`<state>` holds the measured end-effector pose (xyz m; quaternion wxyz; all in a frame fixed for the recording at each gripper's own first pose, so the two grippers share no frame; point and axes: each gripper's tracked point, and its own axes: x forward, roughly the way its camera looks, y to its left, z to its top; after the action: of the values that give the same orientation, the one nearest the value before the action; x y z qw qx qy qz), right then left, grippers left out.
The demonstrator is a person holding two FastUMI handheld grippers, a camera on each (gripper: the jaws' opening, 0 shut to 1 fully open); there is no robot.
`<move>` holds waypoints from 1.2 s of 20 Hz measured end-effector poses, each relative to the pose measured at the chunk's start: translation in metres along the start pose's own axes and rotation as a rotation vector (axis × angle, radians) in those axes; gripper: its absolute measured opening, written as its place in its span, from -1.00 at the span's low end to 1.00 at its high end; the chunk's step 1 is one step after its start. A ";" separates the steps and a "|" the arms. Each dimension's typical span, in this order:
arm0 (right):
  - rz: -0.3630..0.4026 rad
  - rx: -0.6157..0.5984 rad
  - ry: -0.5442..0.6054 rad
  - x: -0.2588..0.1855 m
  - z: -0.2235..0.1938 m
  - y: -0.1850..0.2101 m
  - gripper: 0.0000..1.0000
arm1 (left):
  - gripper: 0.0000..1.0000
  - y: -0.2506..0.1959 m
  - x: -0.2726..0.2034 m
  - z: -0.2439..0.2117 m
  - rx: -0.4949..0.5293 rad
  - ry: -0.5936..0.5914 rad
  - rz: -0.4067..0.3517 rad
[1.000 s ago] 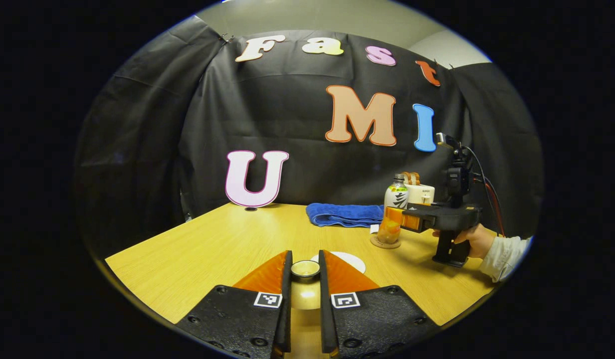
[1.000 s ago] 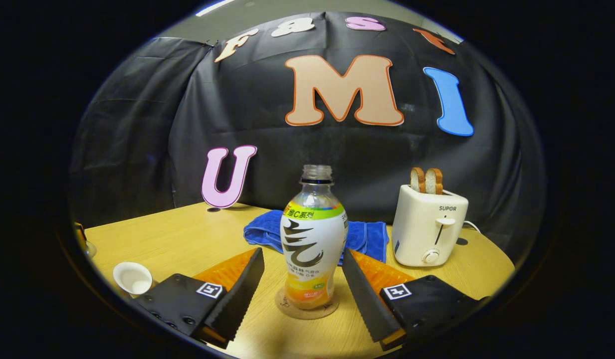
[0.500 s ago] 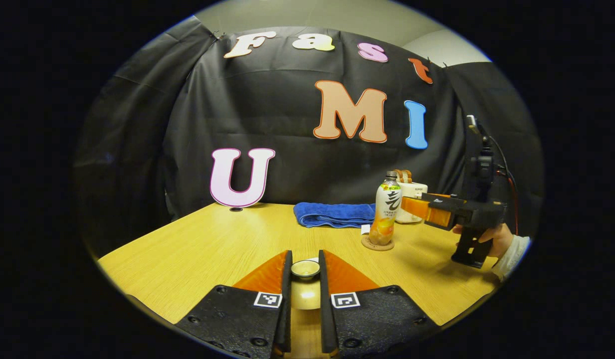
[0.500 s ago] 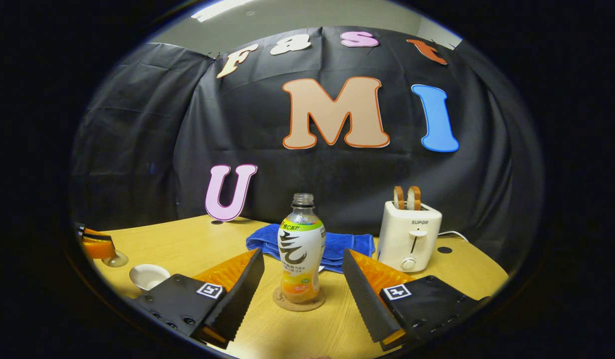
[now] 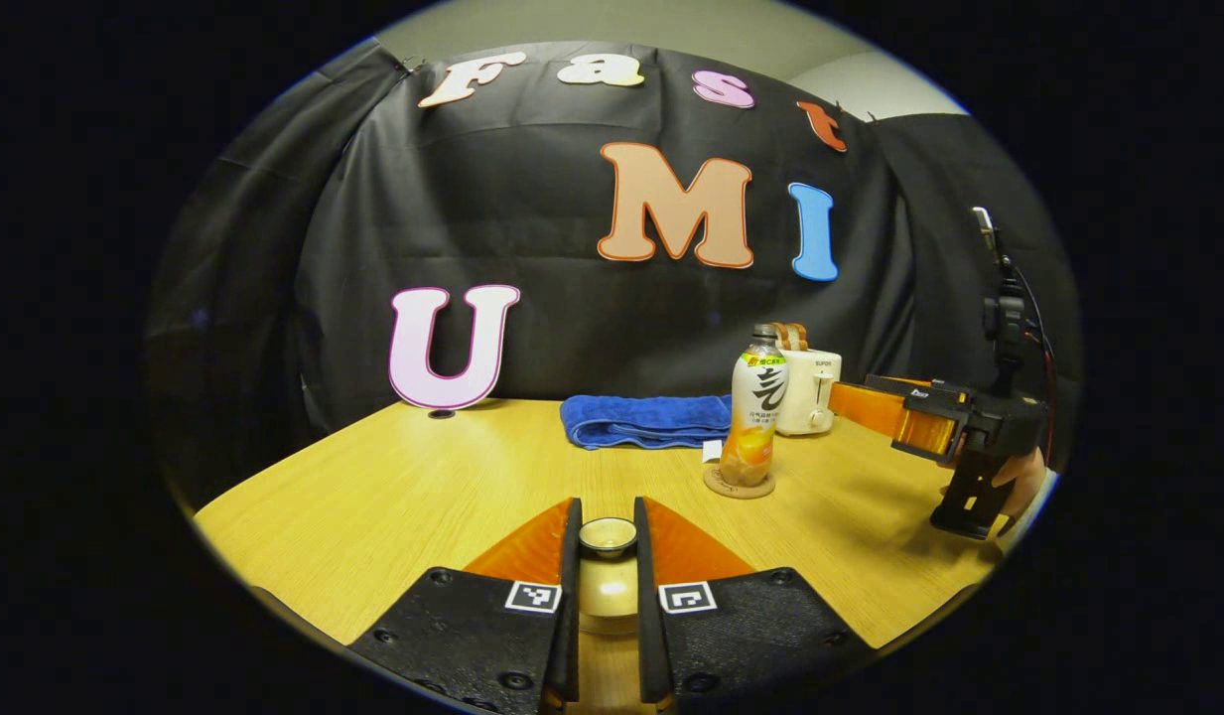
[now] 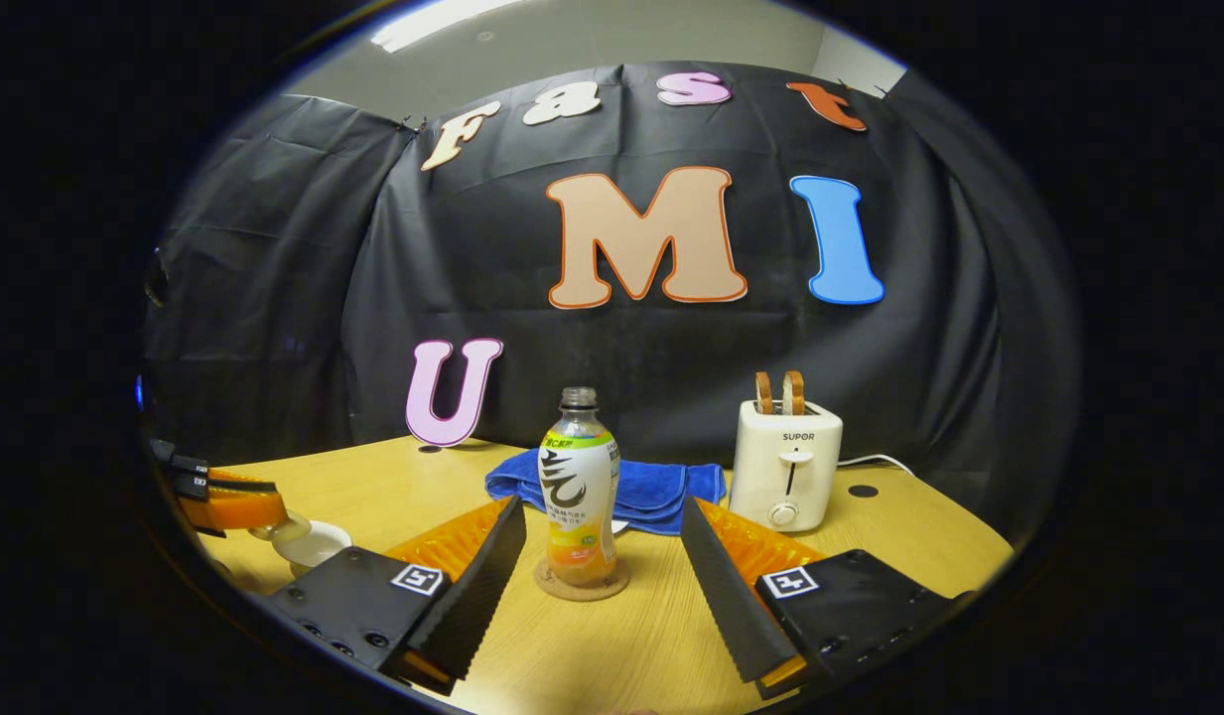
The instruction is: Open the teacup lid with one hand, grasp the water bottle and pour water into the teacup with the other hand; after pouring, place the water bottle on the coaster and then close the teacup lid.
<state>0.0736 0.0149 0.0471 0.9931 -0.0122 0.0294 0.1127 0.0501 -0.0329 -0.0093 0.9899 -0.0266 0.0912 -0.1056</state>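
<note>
Teacup lid (image 5: pixel 608 536) is being pinched by its knob in the narrow left claw (image 5: pixel 608 556), above the surface (image 5: pixel 423 497). The water bottle (image 6: pixel 578 487) is standing on its coaster (image 6: pixel 582 581), and the right claw (image 6: pixel 602 556) is being held wide, apart from it. The open teacup (image 6: pixel 314 544) is sitting just beside the left claw. The lid could be set down off-centre, since the cup is being hidden beneath it. A blue towel (image 6: pixel 651 487) and toaster (image 6: pixel 785 462) are standing behind, obstructing nothing.

One water bottle (image 6: pixel 578 475), one coaster (image 6: pixel 582 583), one toaster (image 6: pixel 785 465), two toast slices (image 6: pixel 778 391).
</note>
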 end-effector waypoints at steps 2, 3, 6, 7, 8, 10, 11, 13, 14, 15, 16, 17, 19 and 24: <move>0.000 0.012 0.011 -0.002 -0.006 -0.002 0.89 | -0.58 -0.001 0.005 -0.003 0.004 0.010 0.000; -0.001 0.016 0.013 -0.002 -0.007 -0.003 0.99 | -0.58 -0.002 0.008 -0.005 0.006 0.016 -0.001; -0.002 0.017 0.009 -0.004 -0.008 -0.006 0.99 | -0.58 -0.004 0.015 -0.011 0.009 0.037 -0.001; -0.001 0.017 0.009 -0.004 -0.009 -0.007 0.99 | -0.58 -0.004 0.017 -0.013 0.011 0.044 0.000; 0.001 0.018 0.009 -0.004 -0.009 -0.007 0.99 | -0.58 -0.003 0.018 -0.014 0.012 0.047 0.002; 0.002 0.019 0.009 -0.004 -0.011 -0.008 0.89 | -0.58 -0.003 0.021 -0.016 0.018 0.052 0.007; 0.004 0.022 0.012 -0.004 -0.012 -0.008 0.99 | -0.58 -0.002 0.023 -0.017 0.019 0.053 0.010; 0.007 0.023 0.011 -0.004 -0.012 -0.008 0.89 | -0.58 -0.001 0.024 -0.018 0.022 0.054 0.017; 0.005 0.018 0.009 -0.005 -0.014 -0.008 0.89 | -0.56 -0.001 0.025 -0.019 0.022 0.055 0.018; 0.003 0.010 0.009 -0.005 -0.014 -0.009 0.89 | -0.56 -0.001 0.026 -0.021 0.022 0.059 0.017; 0.004 0.009 0.011 -0.006 -0.016 -0.007 0.89 | -0.54 -0.001 0.025 -0.021 0.024 0.058 0.019; 0.007 0.011 0.014 -0.007 -0.017 -0.006 0.98 | -0.53 -0.002 0.025 -0.020 0.029 0.051 0.021; 0.012 0.021 0.018 -0.009 -0.019 -0.005 0.98 | -0.50 -0.002 0.025 -0.020 0.034 0.045 0.020; 0.022 0.035 0.009 -0.021 -0.015 0.002 1.00 | -0.05 -0.004 0.020 -0.010 0.056 0.004 0.030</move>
<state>0.0520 0.0115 0.0330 0.9918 0.0049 0.0361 0.1228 0.0669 -0.0413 -0.0223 0.9915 0.0027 0.0908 -0.0931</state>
